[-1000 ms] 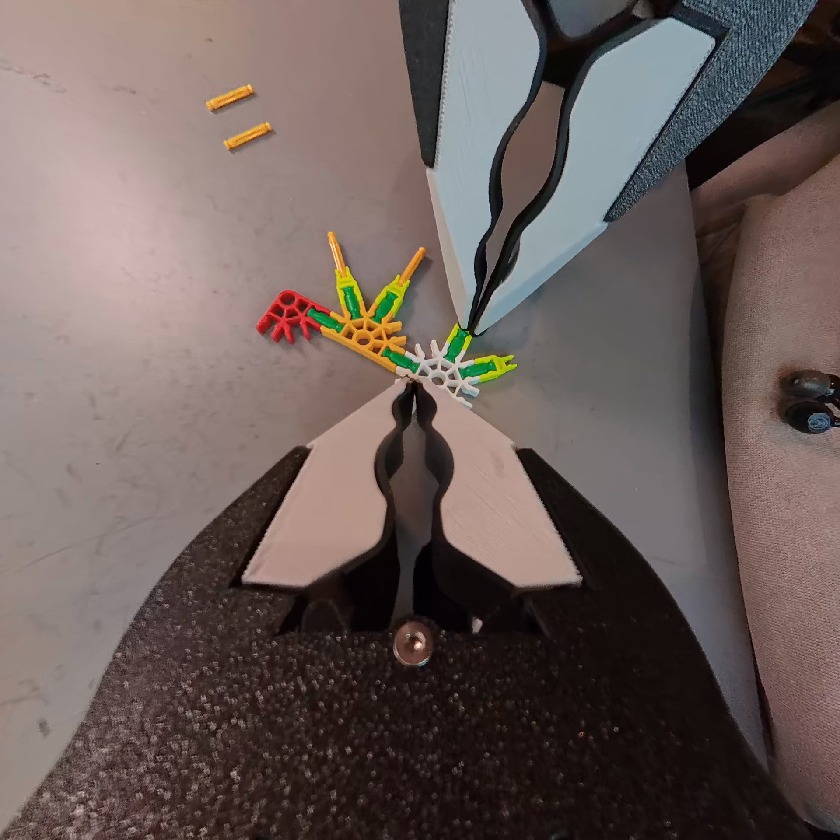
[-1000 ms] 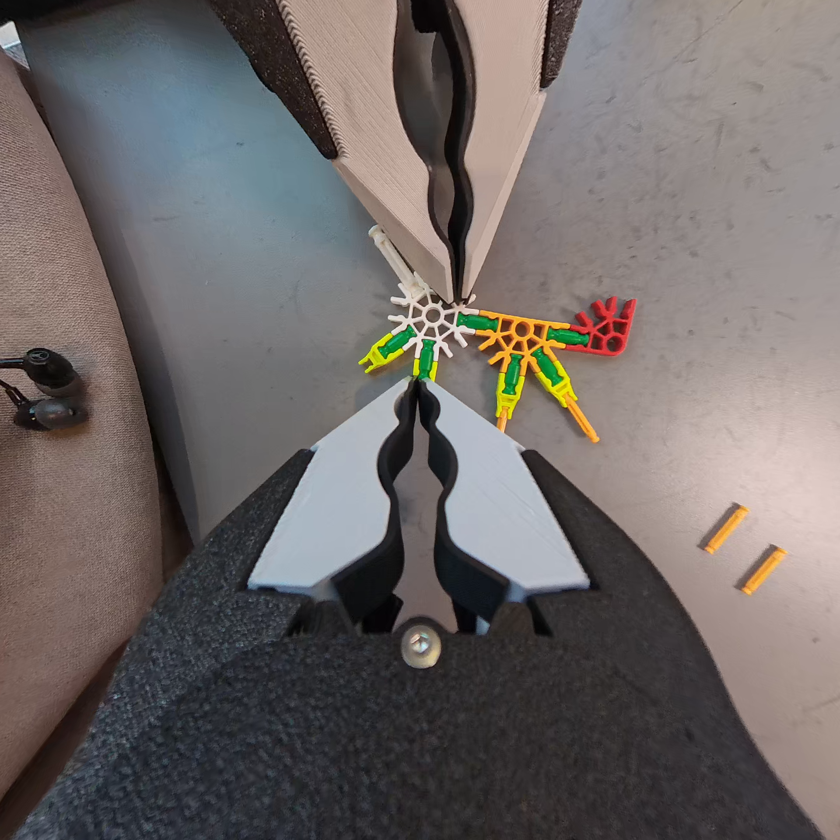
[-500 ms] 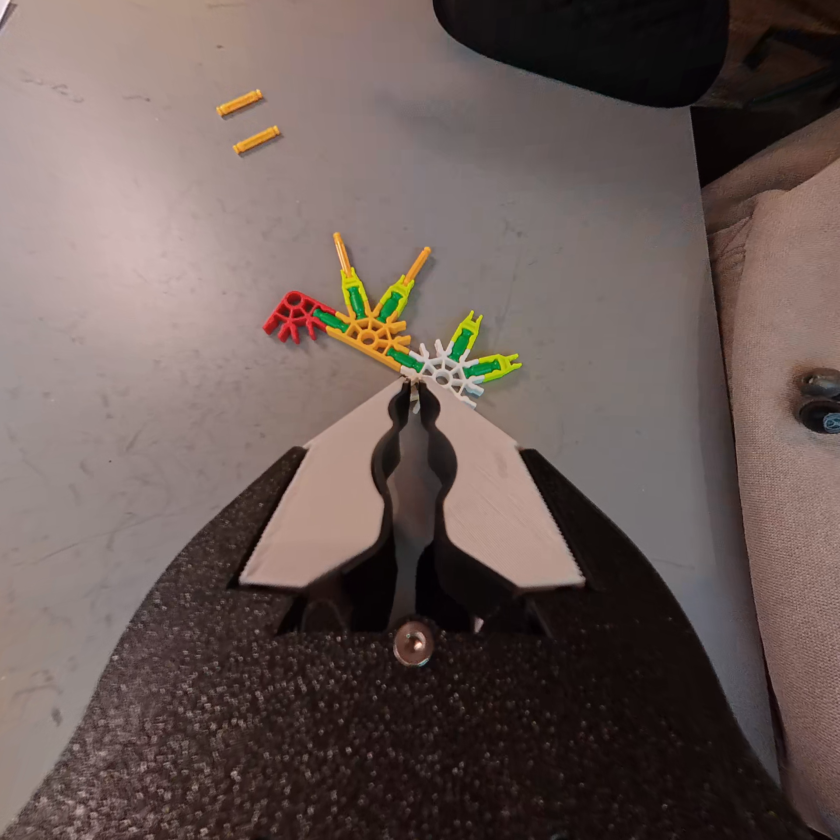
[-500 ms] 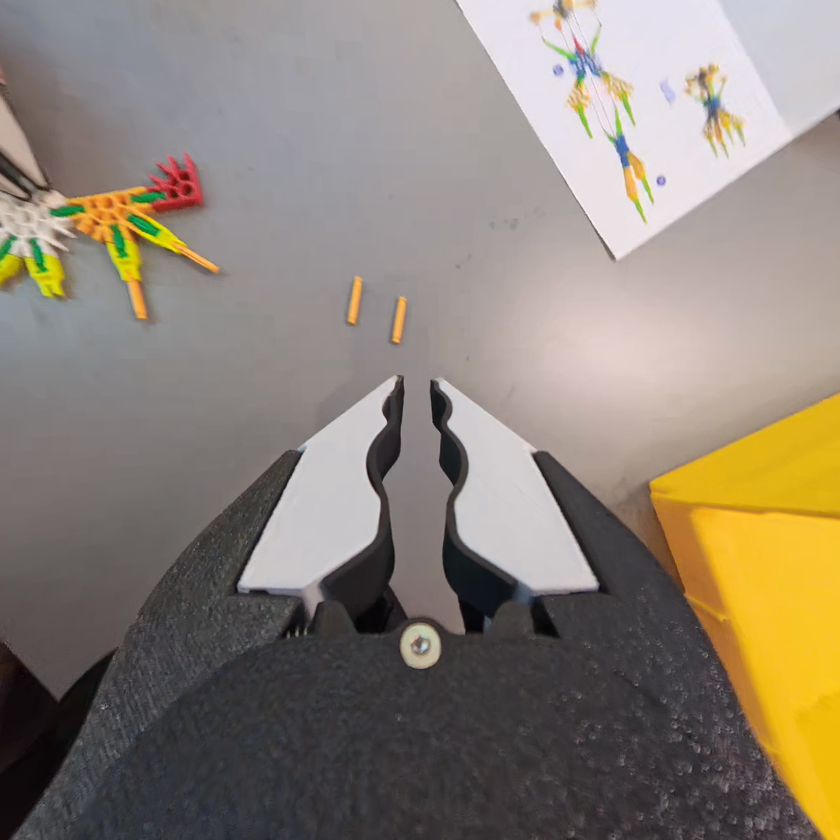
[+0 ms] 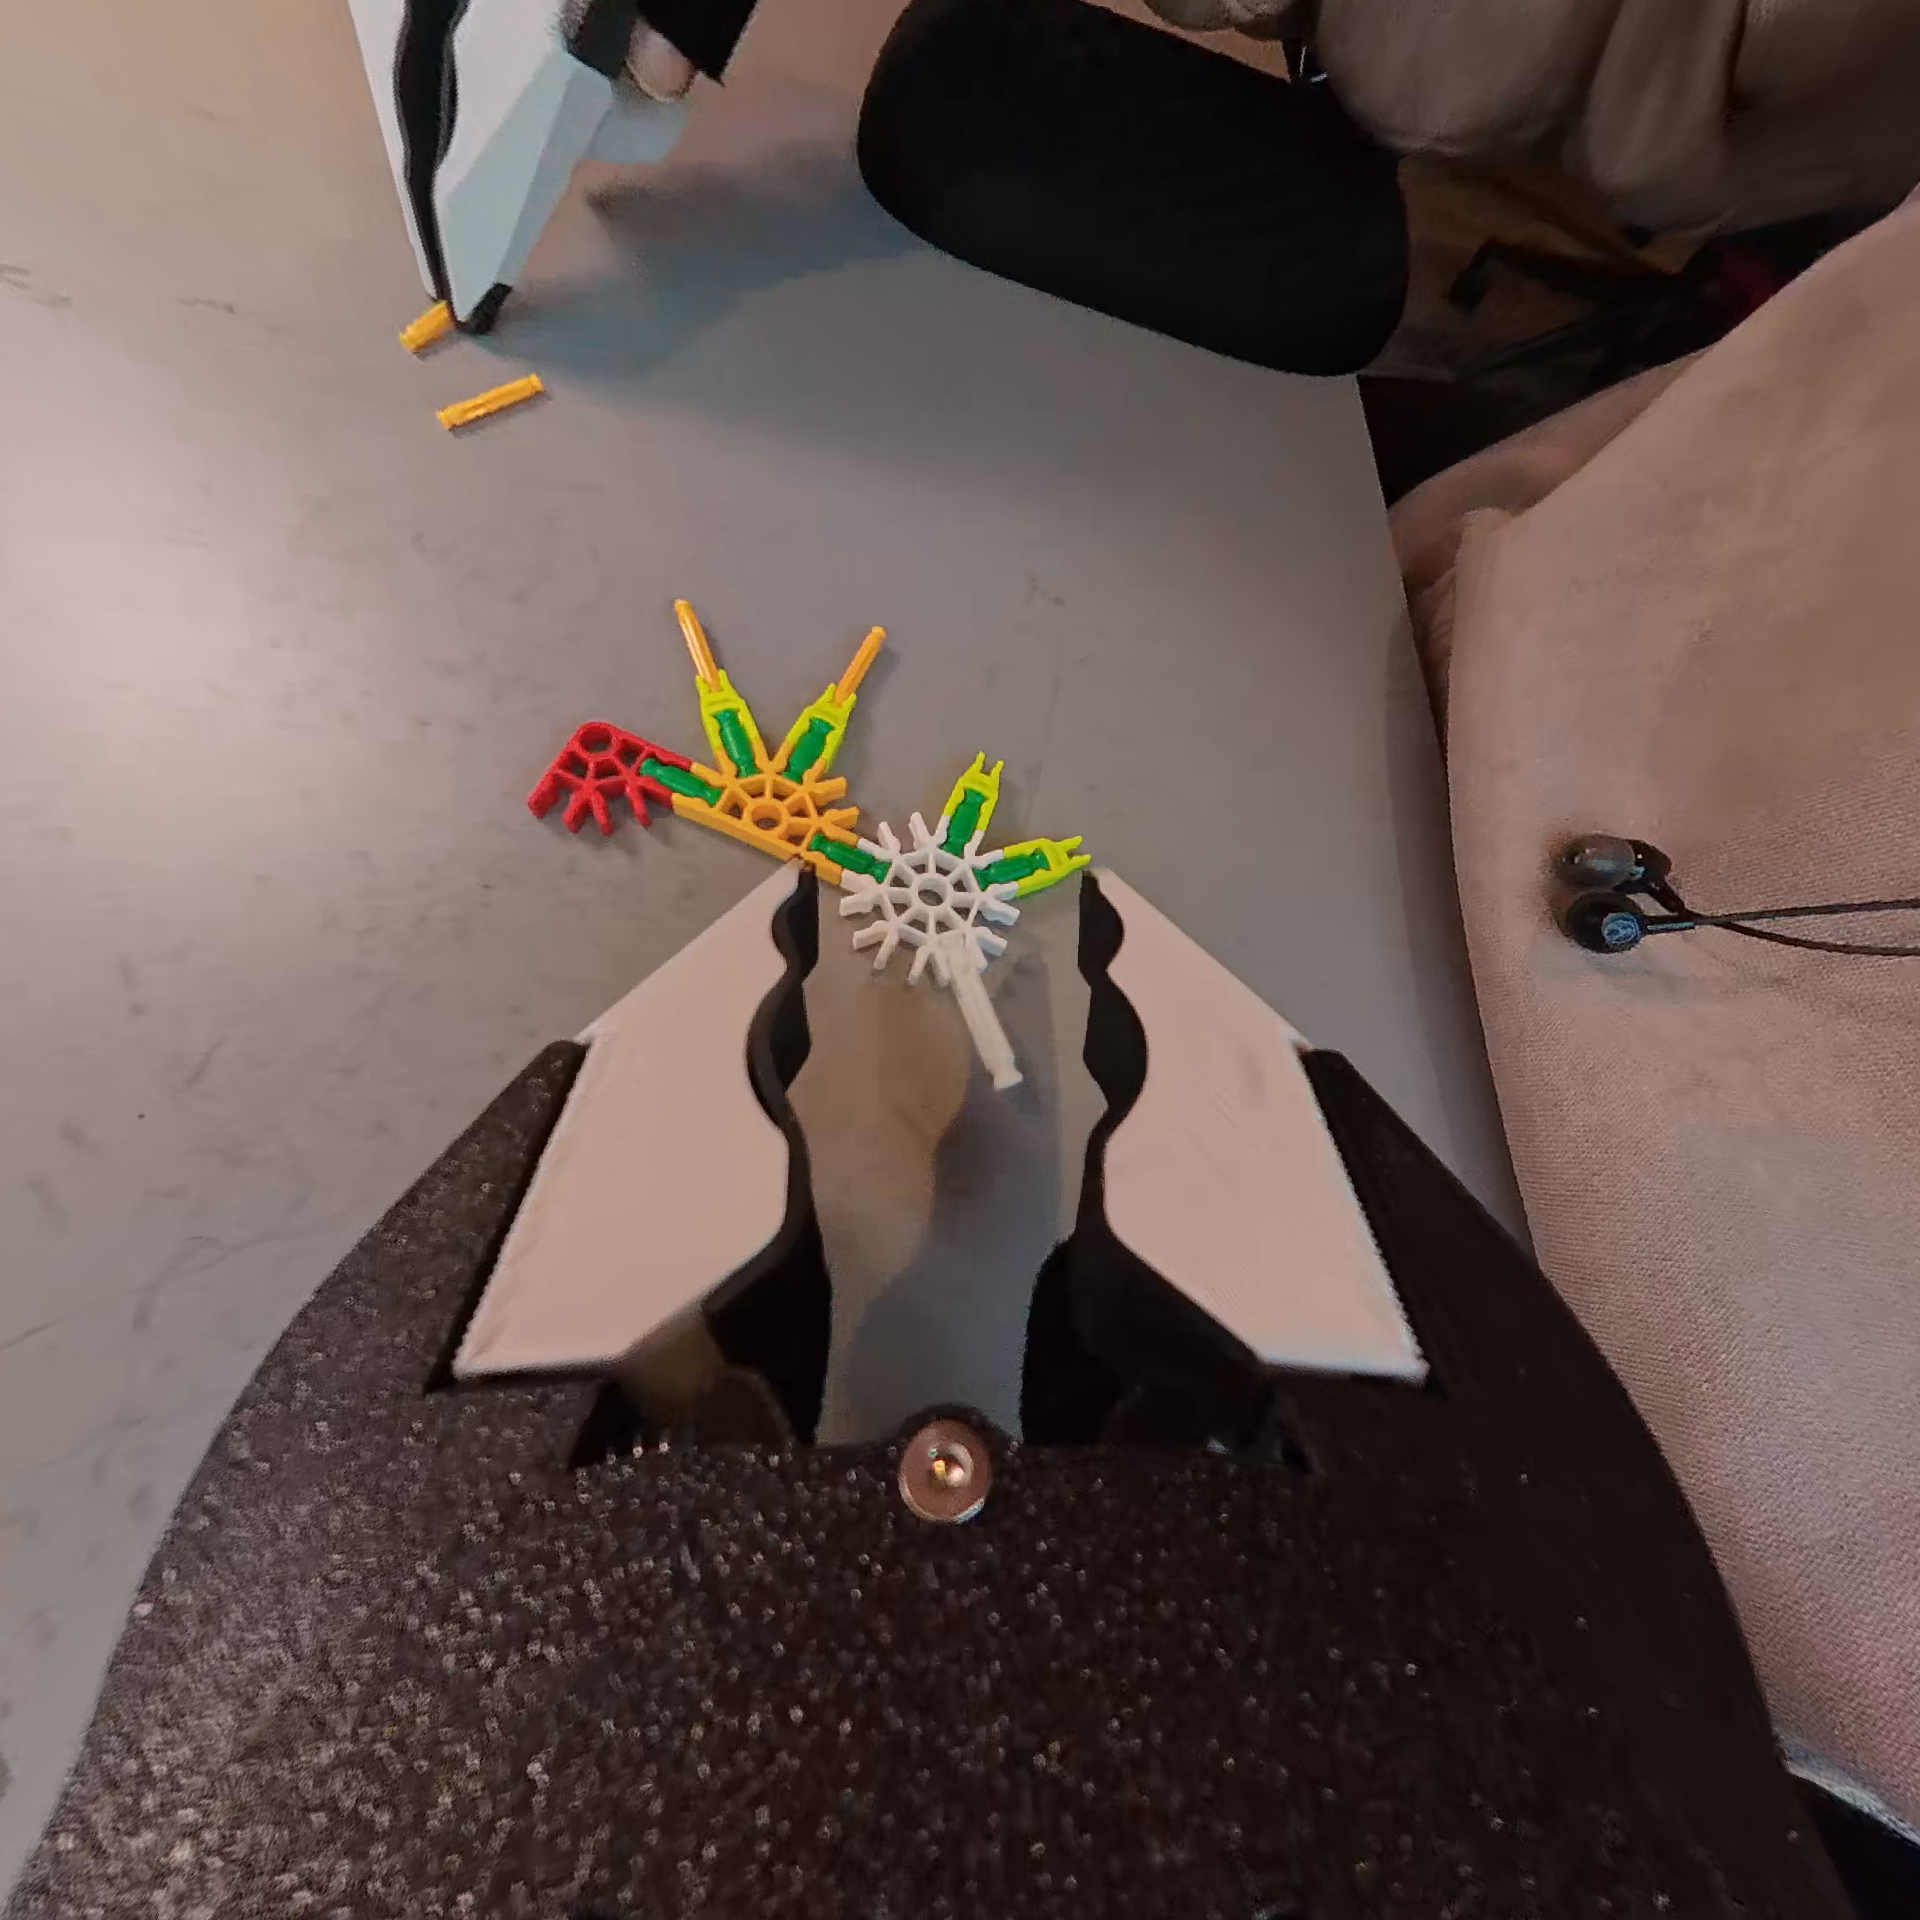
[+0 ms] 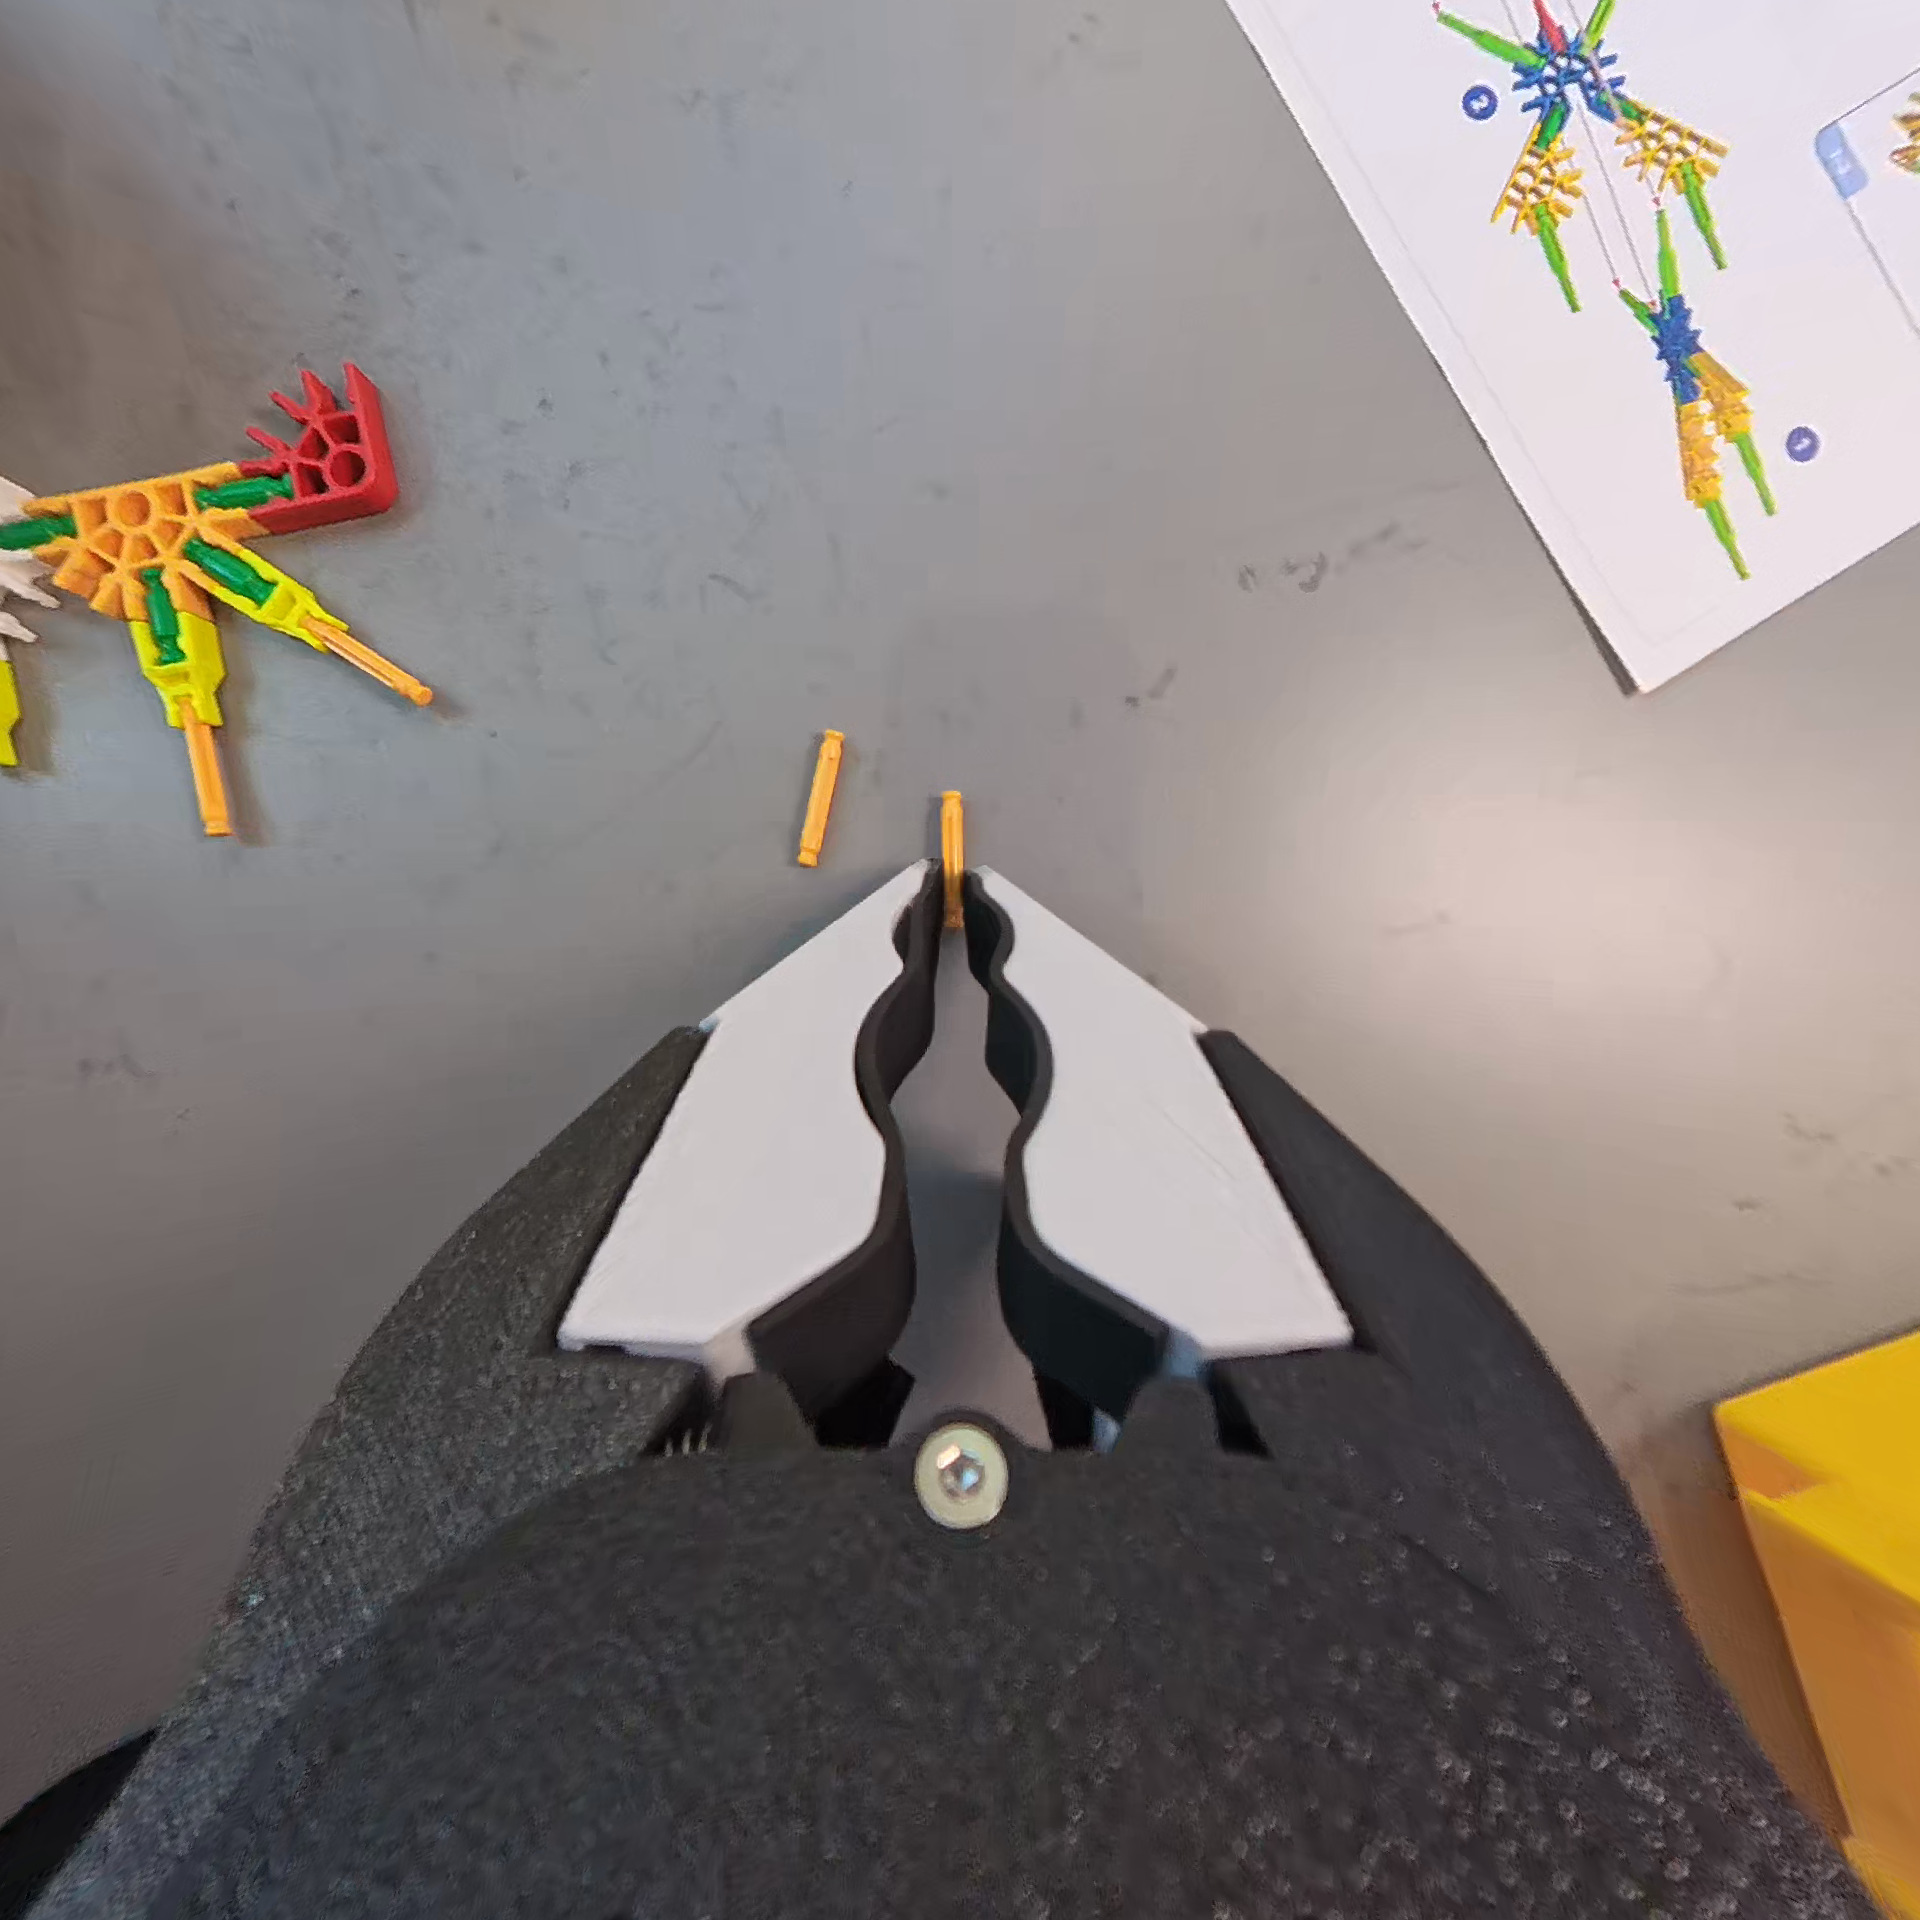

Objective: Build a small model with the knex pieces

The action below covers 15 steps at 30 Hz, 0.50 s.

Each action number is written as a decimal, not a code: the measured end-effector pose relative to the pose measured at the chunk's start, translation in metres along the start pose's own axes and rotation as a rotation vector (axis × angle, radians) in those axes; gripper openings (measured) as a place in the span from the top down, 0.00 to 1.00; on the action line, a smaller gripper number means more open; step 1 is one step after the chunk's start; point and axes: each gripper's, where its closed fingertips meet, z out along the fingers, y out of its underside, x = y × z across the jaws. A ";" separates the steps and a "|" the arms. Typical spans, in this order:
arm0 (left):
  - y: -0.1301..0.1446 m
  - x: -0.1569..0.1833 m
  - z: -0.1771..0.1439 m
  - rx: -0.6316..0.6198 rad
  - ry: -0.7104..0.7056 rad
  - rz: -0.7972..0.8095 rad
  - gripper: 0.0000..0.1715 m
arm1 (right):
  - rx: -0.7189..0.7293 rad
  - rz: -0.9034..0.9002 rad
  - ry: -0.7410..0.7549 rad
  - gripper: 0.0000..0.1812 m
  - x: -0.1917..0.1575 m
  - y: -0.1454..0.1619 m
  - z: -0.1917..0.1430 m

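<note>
Left gripper (image 5: pixel 940 883) newly open; right gripper (image 6: pixel 948 883) newly closed

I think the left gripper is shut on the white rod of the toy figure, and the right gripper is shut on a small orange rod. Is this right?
Not fully. The left wrist view shows the left gripper open, the white rod lying free between its fingers. The right gripper is indeed shut on a small orange rod.

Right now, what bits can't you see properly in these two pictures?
- White snowflake piece: right wrist view, cut off by the left edge.
- Orange rod in the right gripper: its near end is hidden between the fingertips.
- Yellow box: cut off at the corner; its contents don't show.
- Instruction sheet: runs past the top and right edges.
- Earphones: left wrist view, cord leaves the right edge.
</note>
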 end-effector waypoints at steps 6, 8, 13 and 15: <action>0.005 -0.004 0.003 -0.031 -0.018 -0.011 0.70 | 0.068 -0.060 -0.013 0.99 -0.017 -0.015 -0.020; 0.010 -0.007 0.006 -0.064 -0.040 -0.010 0.71 | 0.120 -0.083 -0.035 0.99 -0.037 -0.027 -0.033; 0.013 -0.013 0.009 -0.103 -0.095 -0.023 0.80 | 0.125 -0.135 -0.122 0.99 -0.097 -0.034 -0.044; 0.012 -0.015 0.010 -0.105 -0.116 -0.037 0.82 | 0.101 -0.136 -0.149 0.99 -0.116 -0.031 -0.041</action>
